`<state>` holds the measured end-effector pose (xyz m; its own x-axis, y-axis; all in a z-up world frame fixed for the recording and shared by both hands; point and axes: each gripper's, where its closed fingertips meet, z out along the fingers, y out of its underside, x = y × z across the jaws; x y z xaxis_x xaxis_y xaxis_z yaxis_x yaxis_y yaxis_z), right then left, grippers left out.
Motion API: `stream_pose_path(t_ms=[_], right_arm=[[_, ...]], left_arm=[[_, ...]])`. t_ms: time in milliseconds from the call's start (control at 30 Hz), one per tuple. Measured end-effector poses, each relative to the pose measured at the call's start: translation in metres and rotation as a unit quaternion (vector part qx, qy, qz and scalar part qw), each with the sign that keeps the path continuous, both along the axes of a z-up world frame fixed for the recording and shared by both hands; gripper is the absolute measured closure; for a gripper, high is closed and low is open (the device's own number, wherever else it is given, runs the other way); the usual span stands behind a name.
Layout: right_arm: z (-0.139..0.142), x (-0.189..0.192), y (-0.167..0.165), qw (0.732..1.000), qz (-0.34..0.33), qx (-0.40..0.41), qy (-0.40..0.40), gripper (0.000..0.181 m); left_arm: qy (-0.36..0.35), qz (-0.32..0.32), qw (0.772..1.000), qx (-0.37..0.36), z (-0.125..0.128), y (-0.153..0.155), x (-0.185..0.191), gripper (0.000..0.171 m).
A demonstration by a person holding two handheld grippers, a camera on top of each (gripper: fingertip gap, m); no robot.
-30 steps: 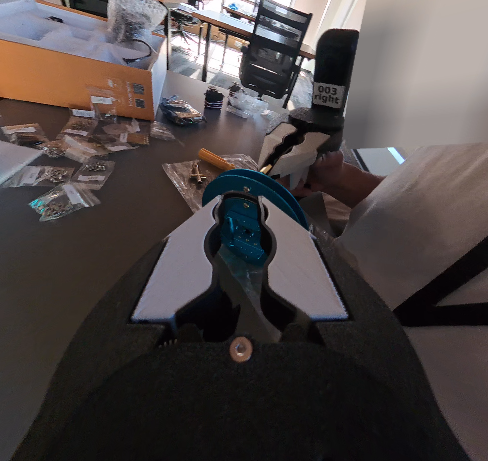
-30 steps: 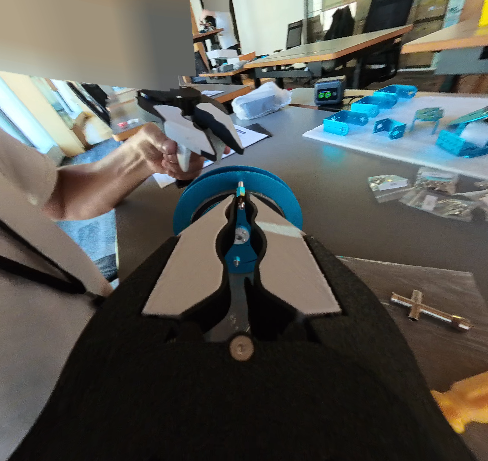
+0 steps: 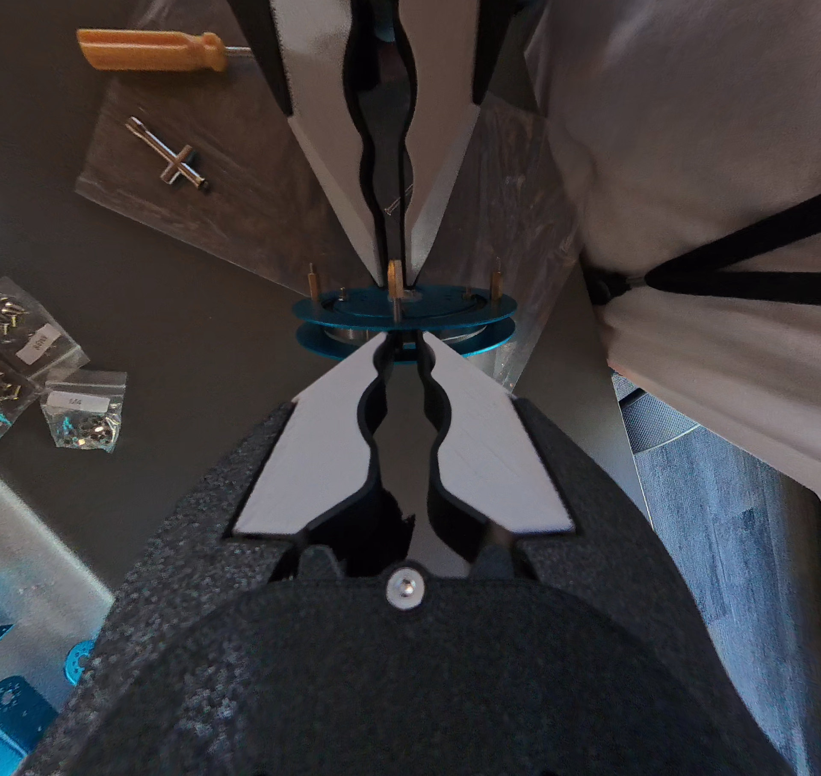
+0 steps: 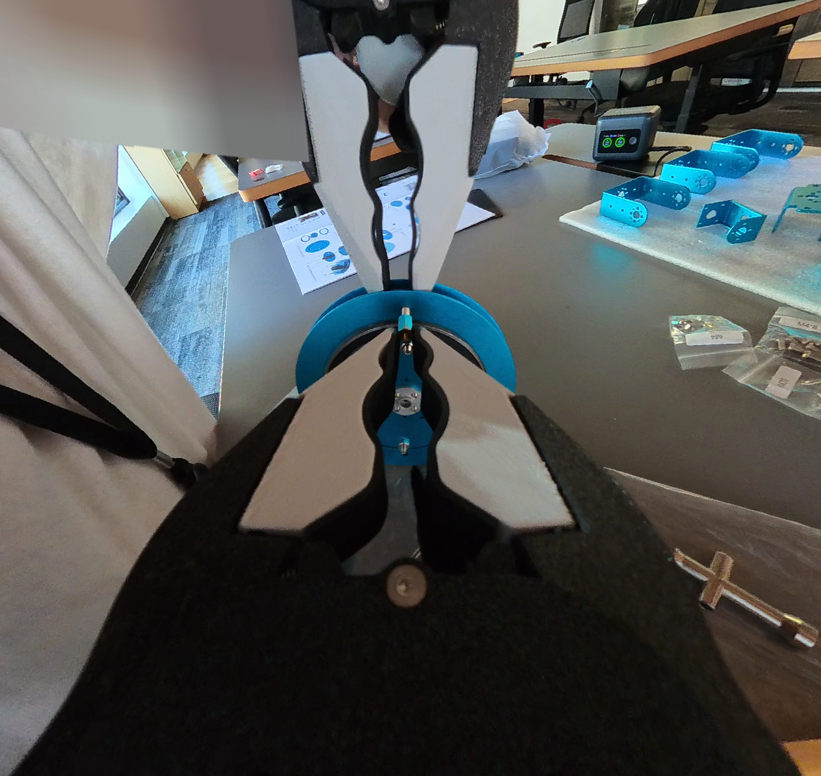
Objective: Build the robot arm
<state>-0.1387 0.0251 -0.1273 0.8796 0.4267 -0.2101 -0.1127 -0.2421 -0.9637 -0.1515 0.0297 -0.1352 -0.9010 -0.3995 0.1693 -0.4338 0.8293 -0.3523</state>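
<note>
Facing each other, the left gripper (image 3: 402,339) and right gripper (image 4: 406,337) are both clamped on one blue double-disc wheel (image 3: 355,310) held above the table (image 3: 200,354). Three brass standoffs (image 3: 394,279) are counted in the left view only; four blue brackets (image 4: 644,203) appear only in the right.

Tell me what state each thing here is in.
left gripper: shut on blue disc assembly, at its rim
right gripper: shut on brass standoff
brass standoff: upright on the disc
orange screwdriver: lying flat
cross wrench: lying on clear bag
grey device: screen lit
</note>
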Motion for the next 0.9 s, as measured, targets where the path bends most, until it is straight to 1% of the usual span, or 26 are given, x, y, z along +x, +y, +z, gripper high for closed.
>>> stream_pose_path(t_ms=[67,100,133,200,233,300,333,367,433,533,633,700,733,767,833,867,900], right_arm=[[-0.001,0.004,-0.001,1.000,-0.009,0.000,0.000,0.177],[-0.001,0.004,-0.002,1.000,-0.010,0.000,0.000,0.177],[-0.001,0.004,-0.004,1.000,-0.011,0.005,-0.008,0.177],[-0.001,0.006,-0.007,0.998,-0.018,0.020,-0.051,0.177],[0.001,0.007,-0.009,0.996,-0.021,0.029,-0.078,0.171],[0.011,0.003,-0.021,0.989,0.002,0.059,-0.135,0.145],[0.019,-0.002,-0.029,0.982,0.018,0.086,-0.168,0.141],[0.028,-0.003,-0.034,0.972,0.023,0.114,-0.205,0.144],[0.033,-0.003,-0.034,0.953,0.031,0.137,-0.267,0.147],[0.023,-0.005,-0.024,0.949,0.078,0.122,-0.282,0.143],[-0.003,-0.007,-0.015,0.937,0.104,0.097,-0.319,0.144],[-0.025,-0.002,-0.011,0.931,0.107,0.076,-0.341,0.144],[-0.031,0.001,-0.010,0.930,0.105,0.069,-0.346,0.143],[-0.028,0.002,-0.009,0.929,0.099,0.076,-0.349,0.143],[-0.007,-0.004,-0.011,0.930,0.094,0.115,-0.337,0.145],[0.001,-0.009,-0.014,0.928,0.103,0.127,-0.335,0.145],[0.000,-0.012,-0.015,0.922,0.114,0.121,-0.350,0.145]], left_arm=[[-0.018,-0.001,1.000,0.011,0.000,0.000,0.005,0.165],[-0.026,-0.001,1.000,0.015,-0.001,0.000,0.007,0.168],[-0.023,-0.002,1.000,0.013,-0.001,-0.001,0.007,0.168],[-0.023,-0.001,1.000,0.012,-0.001,-0.004,0.009,0.169],[-0.023,0.002,1.000,0.014,-0.001,-0.004,0.010,0.169],[-0.023,0.002,1.000,0.014,-0.001,-0.004,0.010,0.169],[-0.024,-0.001,1.000,0.012,-0.001,-0.004,0.010,0.169],[-0.026,-0.004,1.000,0.011,-0.001,-0.004,0.009,0.169],[-0.030,-0.009,0.999,0.010,-0.001,-0.004,0.009,0.169],[-0.031,-0.002,0.999,0.008,-0.001,-0.005,0.009,0.169],[-0.034,-0.001,0.999,0.008,-0.001,-0.005,0.009,0.169],[-0.036,0.000,0.999,0.009,-0.002,-0.005,0.008,0.168],[-0.036,0.002,0.999,0.008,-0.002,-0.005,0.008,0.168],[-0.036,0.004,0.999,0.007,-0.002,-0.004,0.008,0.169],[-0.036,0.001,0.999,0.008,-0.002,-0.004,0.008,0.168],[-0.035,0.002,0.999,0.008,-0.002,-0.004,0.009,0.169],[-0.033,0.004,0.999,0.009,-0.002,-0.004,0.010,0.168]])
